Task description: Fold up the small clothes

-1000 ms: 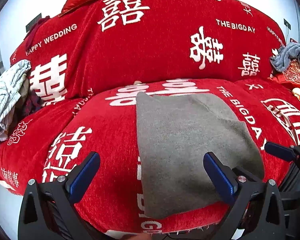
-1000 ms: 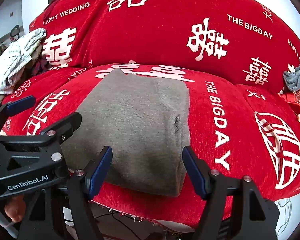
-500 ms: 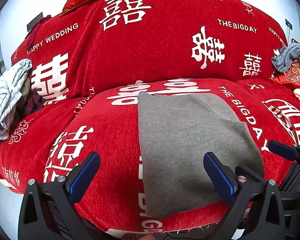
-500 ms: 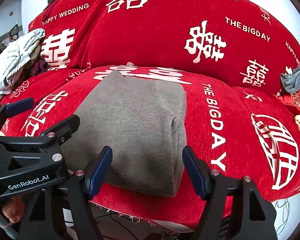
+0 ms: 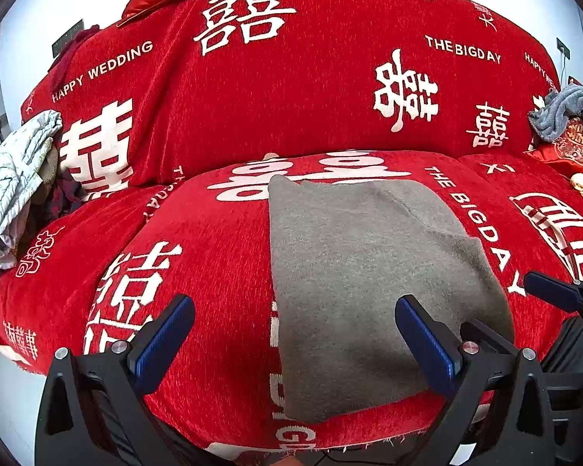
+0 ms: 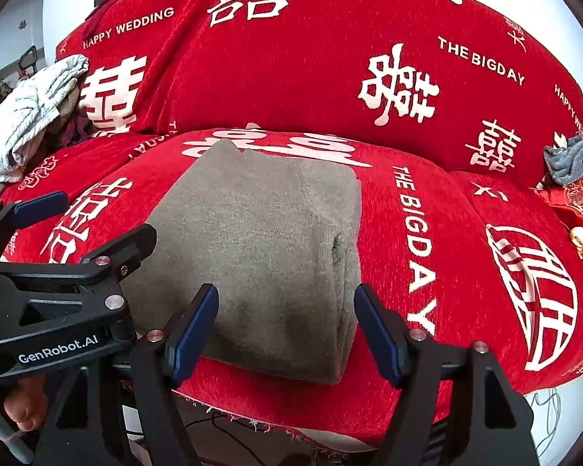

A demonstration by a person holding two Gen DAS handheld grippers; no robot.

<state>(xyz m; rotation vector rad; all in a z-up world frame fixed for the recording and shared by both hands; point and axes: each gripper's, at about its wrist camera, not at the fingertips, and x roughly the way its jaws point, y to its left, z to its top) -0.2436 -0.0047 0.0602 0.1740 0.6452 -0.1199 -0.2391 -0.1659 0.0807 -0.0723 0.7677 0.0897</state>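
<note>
Folding status: grey garment on sofa seat

Garment position: the grey knit garment [image 5: 369,283] lies flat on the red sofa cover [image 5: 213,272], on the middle seat cushion. Its near edge reaches almost to the front edge of the seat; its far edge stops short of the backrest. In the right wrist view the garment's right side shows stacked layers and a rounded fold line, which indicates at least one fold already made. The outline is a compact rectangle with one small raised corner at the far left.

Left gripper [image 5: 295,345]: fingers spread wide, released, nothing between them. It hovers over the front edge of the seat, straddling the garment's left edge without touching the fabric.

Right gripper [image 6: 287,334]: fingers spread wide, released, nothing grasped. It hovers just above the garment's near right corner.

Progress assessment: this garment appears folded or nearly so. A final fold in half may remain, or the piece may be ready to set aside; the pictures do not settle which.

Remaining work: a pale patterned cloth [image 5: 11,186] lies bunched on the left end of the sofa, with darker items behind it. A grey-blue cloth [image 5: 567,112] lies crumpled at the right end, on a red embroidered cushion [image 5: 575,151]. Both appear unfolded and likely await handling.
</note>
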